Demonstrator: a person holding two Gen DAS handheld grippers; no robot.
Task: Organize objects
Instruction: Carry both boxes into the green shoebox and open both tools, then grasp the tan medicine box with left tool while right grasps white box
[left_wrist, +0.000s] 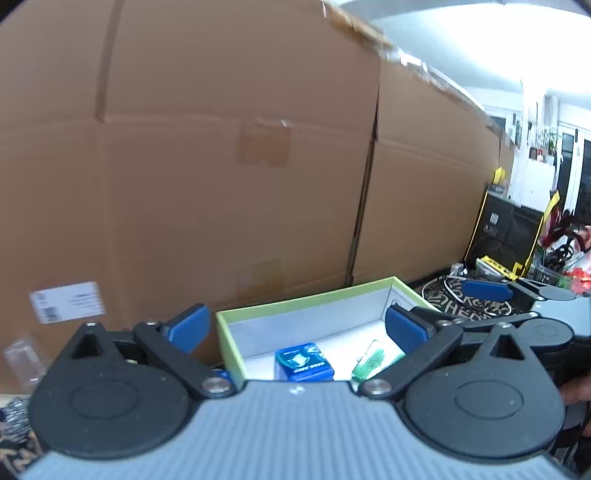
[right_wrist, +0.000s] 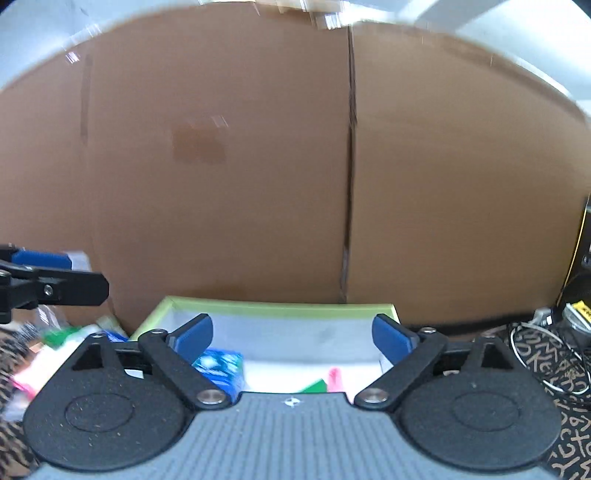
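Objects to be sorted lie partly in the green-rimmed box (left_wrist: 236, 343) and partly loose outside it, and both of your claws hang over that box with nothing in them. Your left gripper (left_wrist: 295, 326) is spread wide, its blue pads (left_wrist: 188, 326) well apart; directly below and ahead of it, inside the box, sit a blue carton (left_wrist: 303, 362) and, just to its right, a green packet (left_wrist: 373, 360) lying slantwise. Your right gripper (right_wrist: 291, 332) is spread too, over the same box (right_wrist: 273, 306), with the blue carton (right_wrist: 219, 365) under its left finger and something pink (right_wrist: 334, 378) and green near the middle, too blurred to name.

Work left seems to lie leftward: a blurred heap of loose items (right_wrist: 62, 339) rests on the patterned cloth (right_wrist: 554, 365) outside the box's left wall, beneath your left claw as seen from the right wrist. By that reckoning your left hand is nearer. Behind everything stands a wall of cardboard cartons (left_wrist: 229, 166).
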